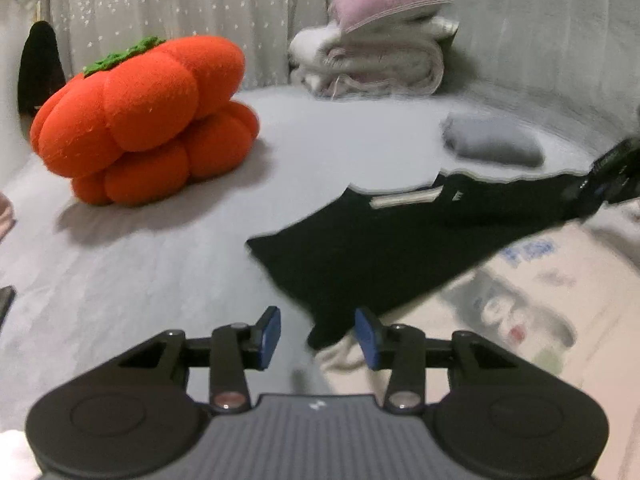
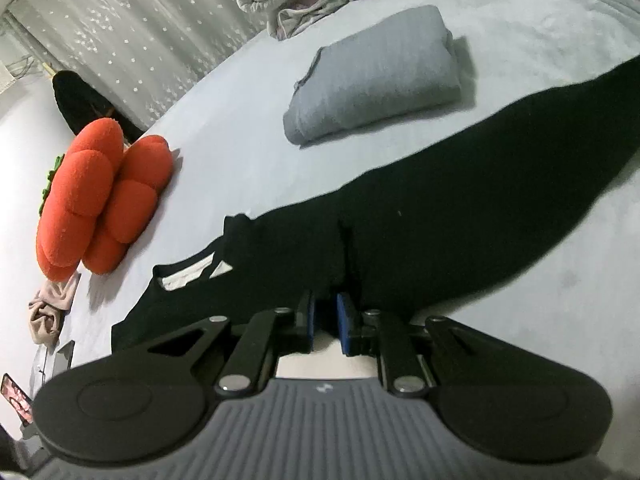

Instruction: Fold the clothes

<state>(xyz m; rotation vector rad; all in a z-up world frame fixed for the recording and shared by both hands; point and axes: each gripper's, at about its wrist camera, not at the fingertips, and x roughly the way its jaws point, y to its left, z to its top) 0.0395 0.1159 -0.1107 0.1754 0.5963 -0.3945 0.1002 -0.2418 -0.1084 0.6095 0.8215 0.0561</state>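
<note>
A black garment (image 1: 384,248) with a white neck label (image 1: 404,200) hangs stretched over the grey bed; it also shows in the right wrist view (image 2: 440,216). My left gripper (image 1: 318,338) is open, its blue pads (image 1: 269,336) just short of the garment's near corner, touching nothing. My right gripper (image 2: 326,316) is shut on a pinched edge of the black garment and holds it up; it shows at the right edge of the left wrist view (image 1: 616,176). A cream printed garment (image 1: 520,292) lies under the black one.
An orange pumpkin cushion (image 1: 148,120) sits on the grey bed (image 1: 140,280) at left. A folded grey garment (image 2: 376,76) lies behind the black one. A pile of blankets (image 1: 372,64) is at the back. A beige cloth (image 2: 50,312) and a phone (image 2: 16,398) lie far left.
</note>
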